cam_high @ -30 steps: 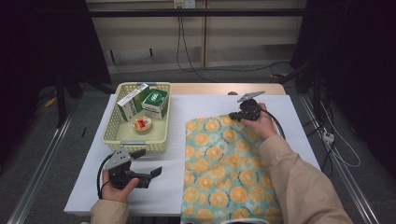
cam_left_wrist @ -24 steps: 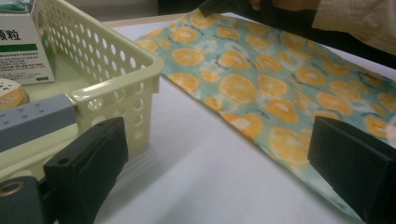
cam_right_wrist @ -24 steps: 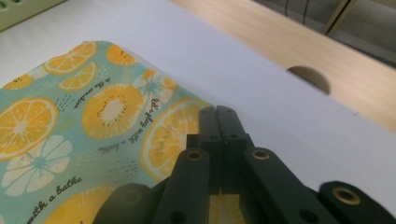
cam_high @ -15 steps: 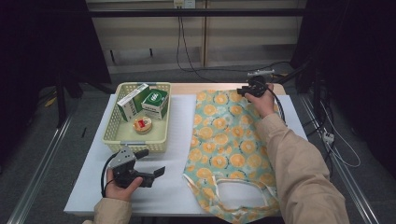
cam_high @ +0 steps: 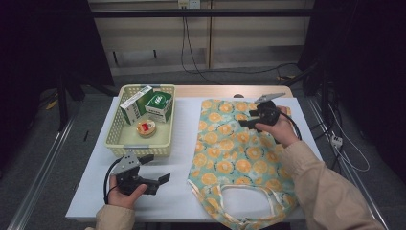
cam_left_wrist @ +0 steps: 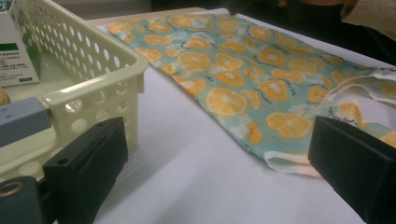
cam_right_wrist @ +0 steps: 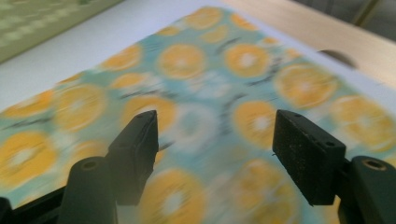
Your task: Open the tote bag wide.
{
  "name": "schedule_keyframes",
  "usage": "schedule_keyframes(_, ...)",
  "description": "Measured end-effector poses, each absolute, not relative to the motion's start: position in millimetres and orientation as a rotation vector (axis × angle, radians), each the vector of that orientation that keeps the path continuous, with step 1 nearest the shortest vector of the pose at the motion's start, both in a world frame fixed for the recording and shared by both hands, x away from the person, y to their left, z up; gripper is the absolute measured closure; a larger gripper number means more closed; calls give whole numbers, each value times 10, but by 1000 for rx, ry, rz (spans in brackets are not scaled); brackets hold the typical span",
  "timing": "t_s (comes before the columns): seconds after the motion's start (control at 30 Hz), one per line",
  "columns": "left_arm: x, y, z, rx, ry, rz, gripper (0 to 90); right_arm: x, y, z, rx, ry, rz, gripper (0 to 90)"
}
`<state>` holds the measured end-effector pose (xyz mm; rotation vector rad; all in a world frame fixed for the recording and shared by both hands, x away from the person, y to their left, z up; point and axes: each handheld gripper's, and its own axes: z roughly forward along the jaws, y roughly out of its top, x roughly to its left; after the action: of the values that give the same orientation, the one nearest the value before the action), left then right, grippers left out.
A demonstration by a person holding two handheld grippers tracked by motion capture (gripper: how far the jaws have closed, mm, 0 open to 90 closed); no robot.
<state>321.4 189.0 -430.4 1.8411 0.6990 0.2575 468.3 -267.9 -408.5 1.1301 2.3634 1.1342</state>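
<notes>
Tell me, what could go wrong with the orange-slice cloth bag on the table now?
The bag lies flat, but its handle end sits right at the table's near edge, so a tug might slide it off. The right gripper, whose jaws have just been opening with nothing between them, hangs just above the cloth and could snag and wrinkle it. The open left gripper rests close to the basket and might bump it.
</notes>
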Motion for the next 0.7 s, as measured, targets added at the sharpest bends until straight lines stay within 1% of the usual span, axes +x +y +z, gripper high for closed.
schedule_keyframes(0.03,3204,1907,-4301,1841,699,265,45,4683,-2679,-4085,1130,2363,1134,307)
schedule_keyframes(0.1,3189,1937,-4296,1830,711,268,45,4471,-2656,-4091,1086,2403,1126,302)
schedule_keyframes(0.13,3186,1951,-4292,1834,710,275,45,4292,-2634,-4106,1045,2420,1131,299)
schedule_keyframes(0.17,3178,1951,-4291,1823,720,272,45,4292,-2634,-4106,1045,2420,1131,299)
schedule_keyframes(0.27,3151,1949,-4282,1826,717,273,44,4048,-2596,-4154,1016,2448,1158,296)
schedule_keyframes(0.3,3146,1946,-4283,1826,716,272,44,3890,-2553,-4188,967,2486,1180,296)
schedule_keyframes(0.37,3143,1947,-4286,1830,715,272,44,3833,-2534,-4202,950,2494,1183,296)
schedule_keyframes(0.43,3145,1951,-4293,1821,725,270,43,3616,-2479,-4253,908,2517,1217,296)
schedule_keyframes(0.47,3149,1956,-4294,1824,724,273,43,3616,-2479,-4253,908,2517,1217,296)
schedule_keyframes(0.5,3150,1955,-4298,1818,729,276,43,3501,-2456,-4287,874,2524,1213,299)
schedule_keyframes(0.6,3164,1959,-4318,1820,739,274,43,3375,-2429,-4334,841,2561,1178,311)
schedule_keyframes(0.7,3185,1949,-4324,1843,734,280,43,3273,-2409,-4357,811,2573,1190,349)
